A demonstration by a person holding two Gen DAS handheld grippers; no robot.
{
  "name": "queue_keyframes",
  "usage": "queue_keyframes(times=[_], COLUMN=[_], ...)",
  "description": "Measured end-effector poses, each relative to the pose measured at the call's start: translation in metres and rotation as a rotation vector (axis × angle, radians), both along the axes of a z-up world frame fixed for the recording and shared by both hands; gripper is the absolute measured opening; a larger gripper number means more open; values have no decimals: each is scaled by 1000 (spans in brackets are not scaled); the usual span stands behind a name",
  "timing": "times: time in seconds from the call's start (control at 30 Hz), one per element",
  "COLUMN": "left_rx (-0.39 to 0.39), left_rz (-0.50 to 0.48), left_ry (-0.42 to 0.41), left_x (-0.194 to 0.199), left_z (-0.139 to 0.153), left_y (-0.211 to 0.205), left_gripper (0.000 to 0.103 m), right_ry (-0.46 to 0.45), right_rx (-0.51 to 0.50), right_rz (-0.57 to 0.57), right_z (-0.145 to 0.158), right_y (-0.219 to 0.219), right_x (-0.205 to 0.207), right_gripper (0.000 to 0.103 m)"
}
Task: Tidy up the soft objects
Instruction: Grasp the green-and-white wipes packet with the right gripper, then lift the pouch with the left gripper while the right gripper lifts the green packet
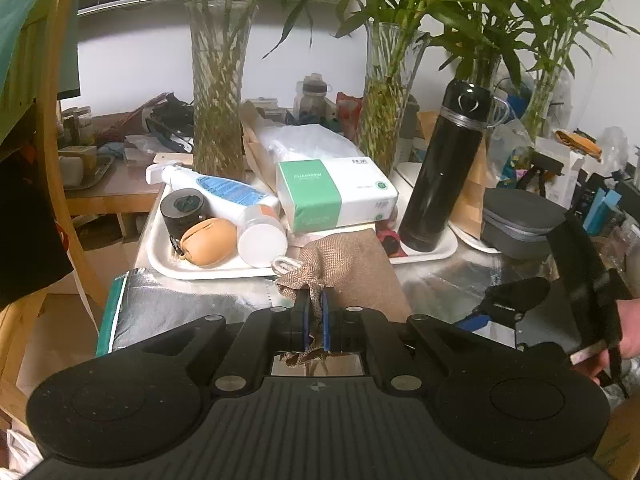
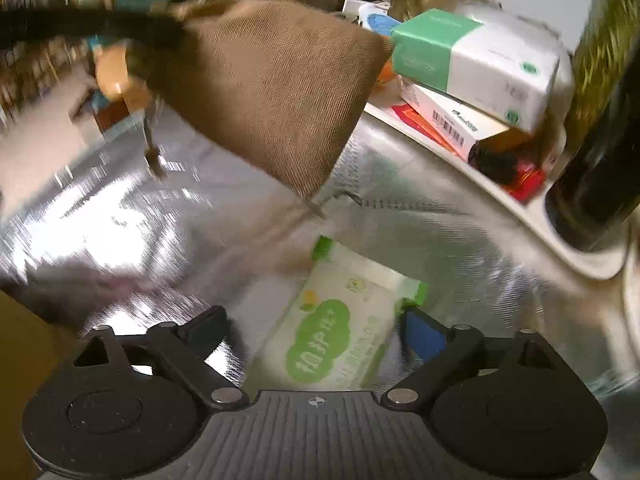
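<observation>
While left claw [image 1: 315, 316] pinches one burlap pouch [image 1: 344, 272], right claw [image 2: 316, 332] open, one wipes pack [image 2: 340, 328] between.

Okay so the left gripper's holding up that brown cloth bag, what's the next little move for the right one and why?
Probably close the right gripper on the wet wipes pack. Its fingers are open, with the pack lying on the shiny table between them. The left gripper already pinches the rim of the burlap bag, which hangs just above the table, so the pack looks like the next thing to go in.
</observation>
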State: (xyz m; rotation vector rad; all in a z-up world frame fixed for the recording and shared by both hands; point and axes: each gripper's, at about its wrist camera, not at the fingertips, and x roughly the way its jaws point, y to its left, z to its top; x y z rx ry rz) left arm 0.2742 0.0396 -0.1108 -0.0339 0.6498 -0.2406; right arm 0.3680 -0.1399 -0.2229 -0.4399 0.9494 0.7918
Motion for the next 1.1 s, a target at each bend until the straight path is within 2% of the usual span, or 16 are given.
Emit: queue_keyframes(times=[0.1,0.3,0.47,0.5,0.7,0.83,1.1], left_rx=[0,-6,-6,-6,45,72,113], left_rz=[1,5,2,1,-38,-50,-1], left_ry=[3,5,13,15,23,21,73], left_x=[0,0,2,3,1,0,-4], left_z=[-1,-1,-3,-4,-6,-2,11], left_y=[1,3,1,1,-5,-8,-14], left_gripper=[6,6,6,6,6,6,6], right_ry=[-25,49,54,56,43,31,-24], right_rx=[-29,-11,-7,-7,-52,-50,-26], right_rz=[-40,-139,-163,-166,-133,-181,-291], right_z=[3,7,6,6,18,36,91], right_y=[-7,-25,-30,-31,-36,-49,-86], right_x=[4,17,17,17,7,3,-16], right_gripper=[87,62,56,53,51,51,51])
